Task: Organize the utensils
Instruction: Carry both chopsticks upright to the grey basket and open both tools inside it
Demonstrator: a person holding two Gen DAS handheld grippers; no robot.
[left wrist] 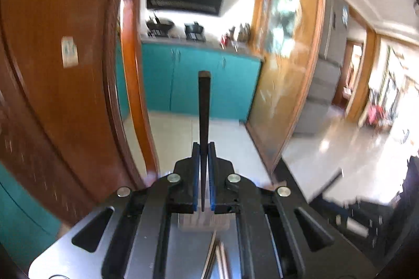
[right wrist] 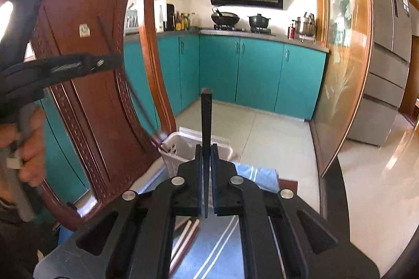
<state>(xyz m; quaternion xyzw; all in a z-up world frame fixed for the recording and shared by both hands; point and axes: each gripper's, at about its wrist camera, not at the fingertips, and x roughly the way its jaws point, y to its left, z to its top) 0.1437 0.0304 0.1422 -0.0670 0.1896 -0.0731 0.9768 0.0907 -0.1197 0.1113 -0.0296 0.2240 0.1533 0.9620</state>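
My left gripper (left wrist: 203, 148) is shut on a black chopstick (left wrist: 203, 106) that sticks straight up between the blue pads. My right gripper (right wrist: 207, 148) is shut on another black chopstick (right wrist: 206, 122), also upright. In the right wrist view the left gripper (right wrist: 104, 61) shows at the left, in front of the chair, its chopstick (right wrist: 136, 98) slanting down with its tip at a white slotted utensil basket (right wrist: 183, 145). Several pale and brown chopsticks (right wrist: 187, 237) lie on a blue striped cloth (right wrist: 217, 247) below the right gripper; some also show in the left wrist view (left wrist: 217, 258).
A carved brown wooden chair back (right wrist: 86, 101) stands close at the left. Teal kitchen cabinets (right wrist: 256, 74) with a stove and pots are behind. A glass sliding door (right wrist: 340, 69) and a fridge (right wrist: 387, 64) are at the right. A dark table edge (right wrist: 337, 200) runs along the right.
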